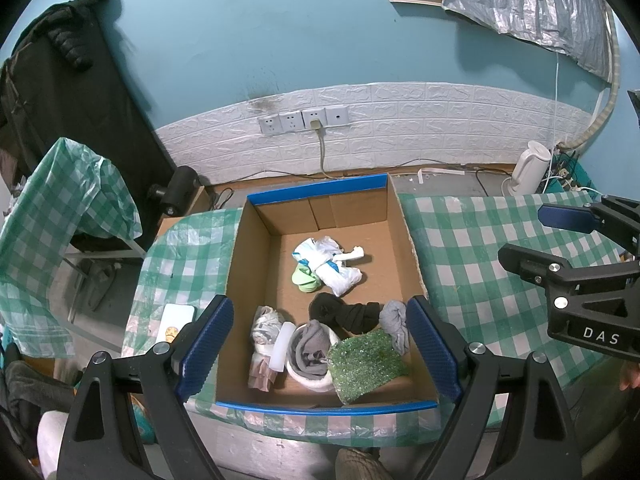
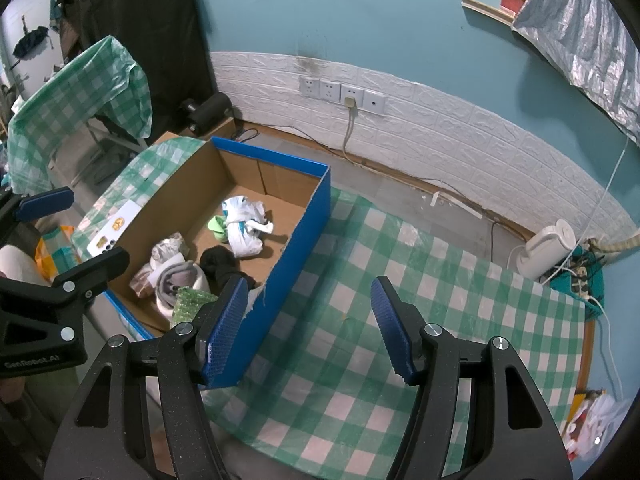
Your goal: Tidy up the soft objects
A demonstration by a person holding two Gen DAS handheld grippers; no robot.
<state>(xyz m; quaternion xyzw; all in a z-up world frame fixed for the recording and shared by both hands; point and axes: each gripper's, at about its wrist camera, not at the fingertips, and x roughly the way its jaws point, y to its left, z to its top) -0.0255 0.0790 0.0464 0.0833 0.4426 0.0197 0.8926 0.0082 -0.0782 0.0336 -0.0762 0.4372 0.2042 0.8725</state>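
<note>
Left gripper [image 1: 320, 344] hangs over the near end of the blue-edged cardboard box [image 1: 256, 220], blue ribbed pads spread wide, nothing between them. Right gripper [image 2: 308, 328] also spread and empty, poised over the green-and-white checked tablecloth [image 2: 360, 360] just beside the box's blue outer wall. Box sits on the table. Inside, near end: crumpled white patterned cloth bundle [image 1: 264, 340], grey sock in a white cup-like holder [image 1: 312, 352], green glittery scrub pad [image 1: 366, 364] leaning on the holder, grey fabric wad [image 1: 394, 320]. Mid-box: black knotted socks [image 1: 344, 312]. Farther back: white plastic bag tied in a knot [image 1: 332, 264], touching a small light-green soft piece [image 1: 304, 278]. White phone-like slab [image 1: 176, 324] lies on the cloth left of the box.
</note>
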